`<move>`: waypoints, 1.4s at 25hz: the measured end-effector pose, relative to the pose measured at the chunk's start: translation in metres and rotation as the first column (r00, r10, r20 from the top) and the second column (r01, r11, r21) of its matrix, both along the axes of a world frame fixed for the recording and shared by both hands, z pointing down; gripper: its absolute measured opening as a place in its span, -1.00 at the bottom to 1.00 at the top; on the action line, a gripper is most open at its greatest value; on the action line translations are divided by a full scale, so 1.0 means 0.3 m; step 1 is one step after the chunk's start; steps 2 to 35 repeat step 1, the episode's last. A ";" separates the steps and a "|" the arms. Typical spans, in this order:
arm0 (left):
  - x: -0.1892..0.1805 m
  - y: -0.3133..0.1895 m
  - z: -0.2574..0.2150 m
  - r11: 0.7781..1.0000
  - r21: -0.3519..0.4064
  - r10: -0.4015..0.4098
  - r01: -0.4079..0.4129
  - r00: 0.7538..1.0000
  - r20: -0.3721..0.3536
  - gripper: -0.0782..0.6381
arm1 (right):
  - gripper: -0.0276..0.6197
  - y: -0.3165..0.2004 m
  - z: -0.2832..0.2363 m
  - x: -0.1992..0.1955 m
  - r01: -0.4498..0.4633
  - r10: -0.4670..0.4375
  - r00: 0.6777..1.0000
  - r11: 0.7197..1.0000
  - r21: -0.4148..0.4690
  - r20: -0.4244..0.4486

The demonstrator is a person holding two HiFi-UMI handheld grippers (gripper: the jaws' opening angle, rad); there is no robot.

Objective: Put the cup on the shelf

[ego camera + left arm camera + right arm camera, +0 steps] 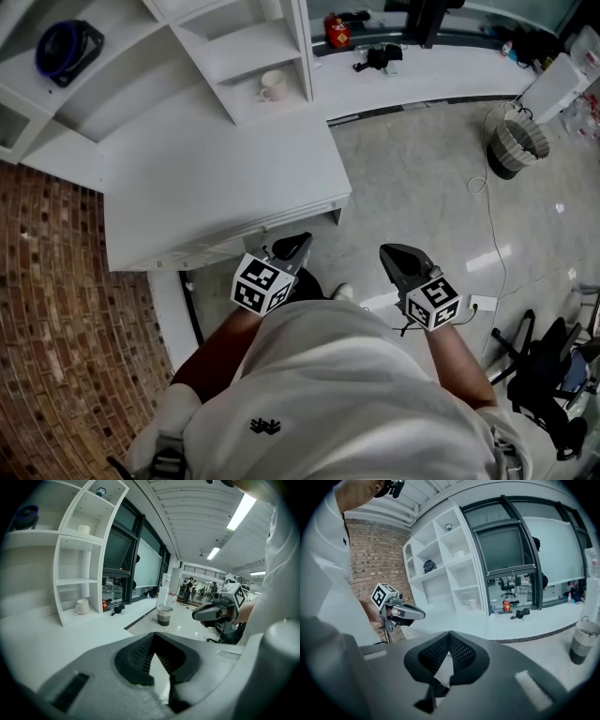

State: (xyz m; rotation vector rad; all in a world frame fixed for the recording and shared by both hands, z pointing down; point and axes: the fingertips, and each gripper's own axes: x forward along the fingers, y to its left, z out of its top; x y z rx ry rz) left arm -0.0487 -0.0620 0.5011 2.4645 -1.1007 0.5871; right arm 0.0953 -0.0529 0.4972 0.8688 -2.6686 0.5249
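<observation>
A white cup (273, 86) with a handle stands in the lowest compartment of the white shelf unit (225, 56), at the far end of the white table (216, 187). The same cup (82, 606) (472, 604) shows far off in both gripper views. My left gripper (298, 246) (153, 635) is shut and holds nothing. It hangs just off the table's near corner, close to the person's body. Beside it, over the floor, my right gripper (389, 253) (449, 633) has its jaws together, also with nothing in them. Each gripper sees the other to its side.
A blue-black round object (66, 49) lies on a higher shelf. A red can (337, 34) and a black item (380, 58) sit on the window ledge. On the floor are a waste basket (514, 141), a white cable (492, 244) and a black chair (544, 366). A brick wall (66, 309) runs along the left.
</observation>
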 end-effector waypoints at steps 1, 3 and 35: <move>-0.004 -0.009 0.002 1.000 -0.001 0.004 -0.004 1.000 0.003 -0.76 | -0.88 -0.010 0.001 -0.005 -0.003 0.003 1.000 1.000 0.000 0.001; -0.004 -0.009 0.002 1.000 -0.001 0.004 -0.004 1.000 0.003 -0.76 | -0.88 -0.010 0.001 -0.005 -0.003 0.003 1.000 1.000 0.000 0.001; -0.004 -0.009 0.002 1.000 -0.001 0.004 -0.004 1.000 0.003 -0.76 | -0.88 -0.010 0.001 -0.005 -0.003 0.003 1.000 1.000 0.000 0.001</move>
